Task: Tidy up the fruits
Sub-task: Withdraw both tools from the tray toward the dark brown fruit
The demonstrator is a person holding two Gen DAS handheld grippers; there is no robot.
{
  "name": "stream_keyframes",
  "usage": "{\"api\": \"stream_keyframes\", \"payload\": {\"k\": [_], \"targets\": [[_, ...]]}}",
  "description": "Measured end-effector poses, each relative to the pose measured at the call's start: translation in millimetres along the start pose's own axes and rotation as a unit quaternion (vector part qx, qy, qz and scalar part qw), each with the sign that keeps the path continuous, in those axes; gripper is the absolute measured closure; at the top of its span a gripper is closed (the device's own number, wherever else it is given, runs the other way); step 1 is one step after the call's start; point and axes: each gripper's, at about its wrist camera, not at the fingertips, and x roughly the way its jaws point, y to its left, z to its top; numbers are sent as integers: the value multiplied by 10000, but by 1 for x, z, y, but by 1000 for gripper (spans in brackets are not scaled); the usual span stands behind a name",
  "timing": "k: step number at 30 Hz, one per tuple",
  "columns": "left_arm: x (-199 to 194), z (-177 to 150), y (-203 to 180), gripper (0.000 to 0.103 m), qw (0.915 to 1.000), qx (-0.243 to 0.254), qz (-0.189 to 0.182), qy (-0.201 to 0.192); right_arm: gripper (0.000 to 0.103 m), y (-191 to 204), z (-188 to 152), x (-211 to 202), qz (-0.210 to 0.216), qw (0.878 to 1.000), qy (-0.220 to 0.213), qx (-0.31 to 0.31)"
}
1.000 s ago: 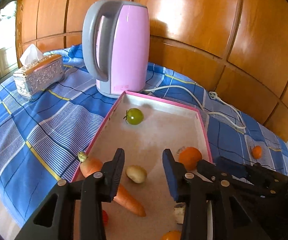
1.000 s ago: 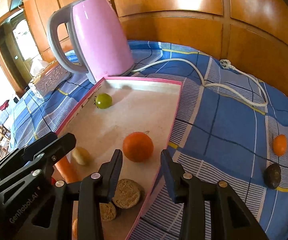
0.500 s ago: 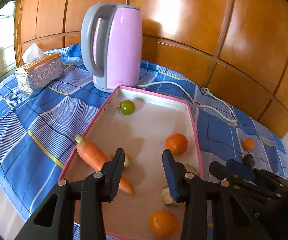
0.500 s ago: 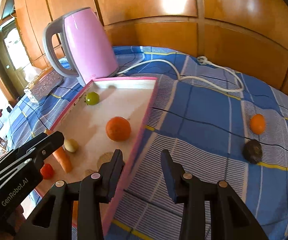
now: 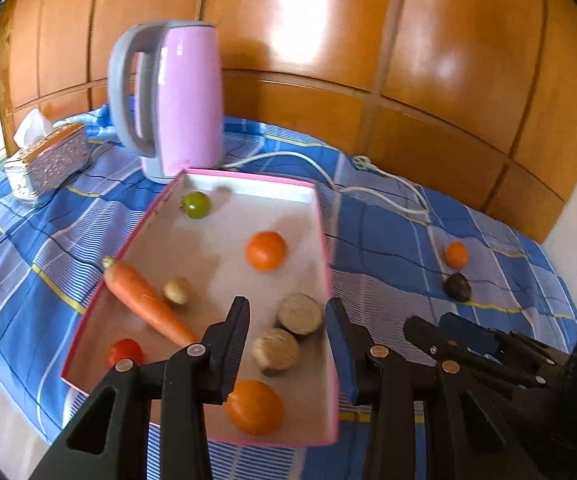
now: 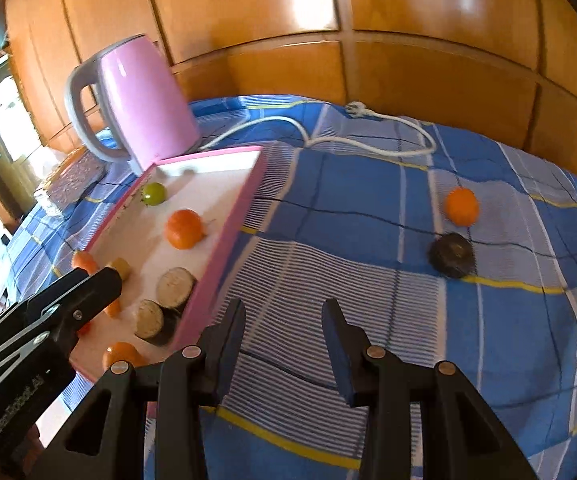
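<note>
A pink tray [image 5: 320, 216] sits on a blue checked cloth [image 6: 368, 208] over the tabletop. Its long side runs from the near edge away toward a pink kettle [image 5: 184, 96] that stands just past its far end.

Inside the tray there is a green tomato [image 5: 196, 205] near the far left corner and an orange [image 5: 266, 251] nearer the right wall. A carrot [image 5: 144, 300] lies slanted by the left wall, with its leafy end pointing to the far left and its thin tip pointing to the near right. A small pale potato [image 5: 177, 290] is just beside it. 2 round cut pieces [image 5: 288, 332] with pale tops and dark skin sit side by side near the right wall. A small red tomato [image 5: 125, 351] is in the near left corner, and a second orange [image 5: 253, 407] is by the near wall.

Outside the tray, on the cloth to the right, a small orange fruit [image 6: 462, 206] lies close to a dark round fruit [image 6: 450, 255].

The left hand-held gripper [image 5: 286, 344] hangs over the near part of the tray with its fingers apart and nothing between them. The right hand-held gripper [image 6: 282, 344] hangs over the bare cloth right of the tray, fingers apart too, holding nothing. The side of the left one shows white writing, too blurred to read for sure.

A white cord [image 6: 368, 136] with a plug lies behind, and a silver tissue box [image 5: 48, 160] stands far left, before a shiny wood wall.
</note>
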Motion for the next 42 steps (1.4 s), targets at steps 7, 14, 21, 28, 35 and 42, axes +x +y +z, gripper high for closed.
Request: {"api": "stream_keyframes", "payload": {"k": [7, 14, 21, 28, 35, 42], "targets": [[-1, -11, -34, 63, 9990, 364, -251, 95, 63, -29, -10, -8, -225, 9993, 12, 286], [4, -19, -60, 63, 9966, 709, -380, 196, 63, -62, -19, -11, -467, 9971, 53, 599], [16, -25, -76, 63, 9944, 884, -447, 368, 63, -93, -31, -9, -816, 9933, 98, 815], [27, -30, -93, 63, 9920, 1032, -531, 488, 63, -123, -43, -8, -1110, 9888, 128, 993], [39, -30, -111, 63, 9902, 1157, -576, 539, 63, -144, -44, -13, -1318, 9848, 49, 1129], [50, -25, -133, 63, 9884, 1275, -638, 518, 63, -151, -38, -10, -1388, 9840, 34, 1115]]}}
